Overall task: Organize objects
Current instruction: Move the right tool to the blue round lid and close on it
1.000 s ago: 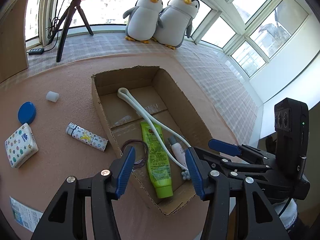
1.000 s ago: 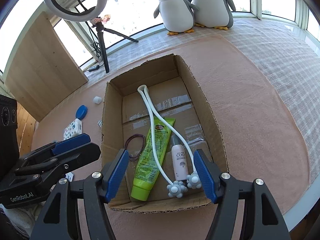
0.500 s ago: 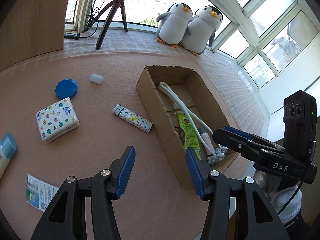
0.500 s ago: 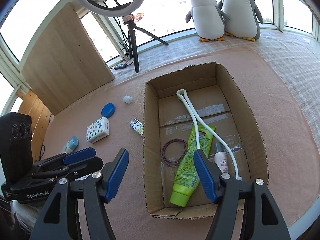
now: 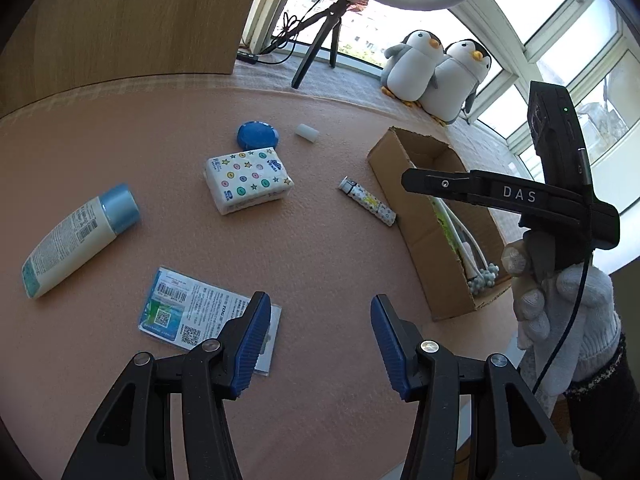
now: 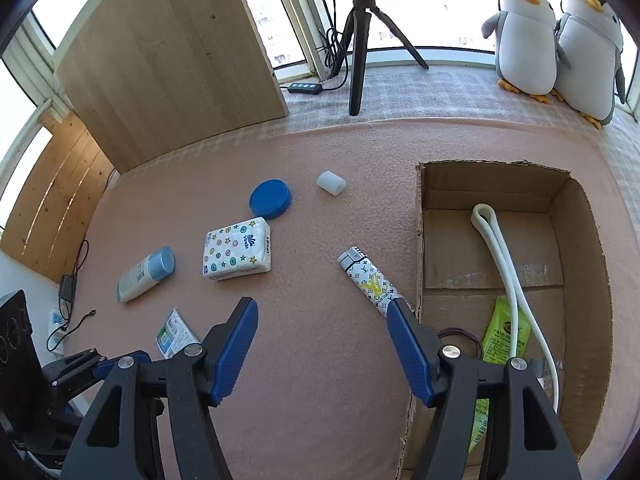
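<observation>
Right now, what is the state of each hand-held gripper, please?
Left hand-held gripper: open, holding nothing.
Right hand-held gripper: open, holding nothing.

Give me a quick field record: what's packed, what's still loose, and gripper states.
container: brown cardboard box
in box: white looped cord; green tube; dark hair band
loose on mat: patterned white tube; star-print tissue pack; blue round lid; small white cap; blue-capped cream bottle; flat printed sachet
left gripper: open, empty
right gripper: open, empty
</observation>
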`<state>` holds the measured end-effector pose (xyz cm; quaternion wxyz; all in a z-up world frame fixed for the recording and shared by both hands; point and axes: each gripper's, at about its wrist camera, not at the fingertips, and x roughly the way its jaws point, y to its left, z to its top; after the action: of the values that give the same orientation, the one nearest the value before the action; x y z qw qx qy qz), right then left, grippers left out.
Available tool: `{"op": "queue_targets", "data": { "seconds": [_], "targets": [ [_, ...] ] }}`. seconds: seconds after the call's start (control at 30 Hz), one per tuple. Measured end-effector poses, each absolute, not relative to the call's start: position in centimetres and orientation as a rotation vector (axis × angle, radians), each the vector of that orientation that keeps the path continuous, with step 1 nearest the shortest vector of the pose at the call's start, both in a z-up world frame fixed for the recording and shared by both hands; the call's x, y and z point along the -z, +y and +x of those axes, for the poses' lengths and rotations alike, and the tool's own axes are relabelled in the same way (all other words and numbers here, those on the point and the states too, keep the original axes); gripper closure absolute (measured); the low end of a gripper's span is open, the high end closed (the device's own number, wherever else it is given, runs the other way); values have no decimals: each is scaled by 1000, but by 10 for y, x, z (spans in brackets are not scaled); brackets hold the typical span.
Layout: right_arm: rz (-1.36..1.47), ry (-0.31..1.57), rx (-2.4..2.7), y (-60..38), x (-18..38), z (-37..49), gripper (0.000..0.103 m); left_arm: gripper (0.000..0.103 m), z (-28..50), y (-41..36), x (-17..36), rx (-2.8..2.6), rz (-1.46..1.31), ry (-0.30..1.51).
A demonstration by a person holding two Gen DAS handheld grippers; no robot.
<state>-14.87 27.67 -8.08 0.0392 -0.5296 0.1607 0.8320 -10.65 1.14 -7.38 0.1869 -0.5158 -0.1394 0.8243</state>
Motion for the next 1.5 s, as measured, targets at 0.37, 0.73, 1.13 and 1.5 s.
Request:
{"op": "queue_targets", "data": {
  "seconds": [0.37,0.73,1.13,1.5],
  "targets": [
    [-1711,444,-2432,273,116,-202,52,48,-85,-21,72,-2361,-1451,-435],
    [-1668,553,-2480,244,124,-258,53,48,-77,-41,75,-2389,-1471,-479],
    [-1717,396,-2466,233,149,-326,53,48,-66,-71,88,-2431,-1517,-576],
    [-1838,234,-2429,225,167,-335,62,48,-69,-79,96,-2437,-1530,-623]
  ]
}}
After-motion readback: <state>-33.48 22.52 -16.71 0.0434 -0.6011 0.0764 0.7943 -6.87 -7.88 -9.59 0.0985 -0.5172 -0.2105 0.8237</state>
